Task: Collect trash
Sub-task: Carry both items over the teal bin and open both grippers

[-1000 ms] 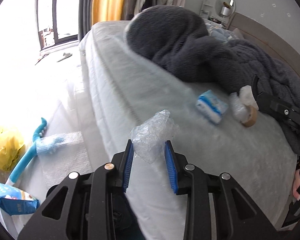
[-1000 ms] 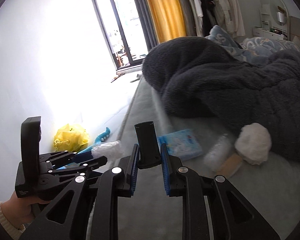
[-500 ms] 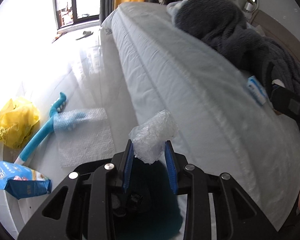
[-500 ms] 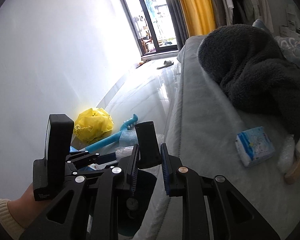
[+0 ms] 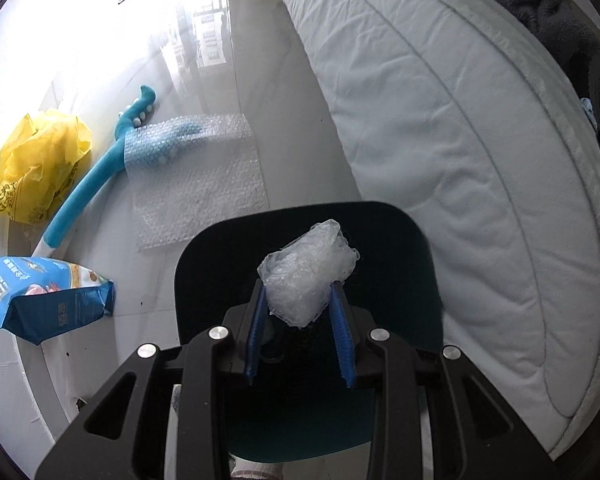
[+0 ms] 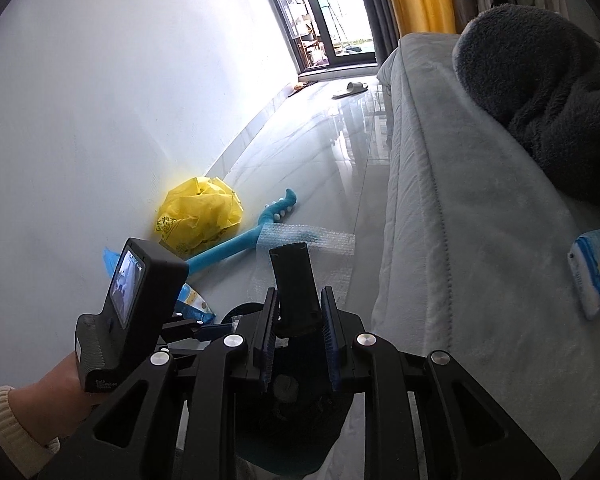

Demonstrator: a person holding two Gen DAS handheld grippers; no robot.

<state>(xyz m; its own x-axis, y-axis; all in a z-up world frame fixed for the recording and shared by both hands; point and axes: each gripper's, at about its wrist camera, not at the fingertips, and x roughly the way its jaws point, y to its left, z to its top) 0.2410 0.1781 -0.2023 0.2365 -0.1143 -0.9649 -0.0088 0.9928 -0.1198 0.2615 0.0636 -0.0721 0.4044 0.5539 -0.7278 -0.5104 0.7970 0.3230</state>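
My left gripper (image 5: 299, 288) points steeply down, shut on a crumpled wad of clear plastic wrap (image 5: 310, 268). The wad hangs right over the opening of a dark teal bin (image 5: 404, 236) that stands on the floor beside the bed. My right gripper (image 6: 299, 293) is shut on the bin's black upright handle (image 6: 294, 272). Part of the bin (image 6: 284, 456) shows beneath its fingers. In the right wrist view a hand holds the left gripper's camera block (image 6: 140, 296) at the lower left.
A yellow plastic bag (image 5: 40, 164), a blue foam toy (image 5: 92, 184), a sheet of bubble wrap (image 5: 204, 196) and a blue snack bag (image 5: 44, 300) lie on the glossy floor by the wall. The mattress (image 5: 460, 140) carries a tissue pack (image 6: 592, 276) and a dark blanket (image 6: 540, 80).
Both grippers swung away from the bed top and sank toward the floor. The left one tipped downward, and the bin came in under the plastic wad it holds.
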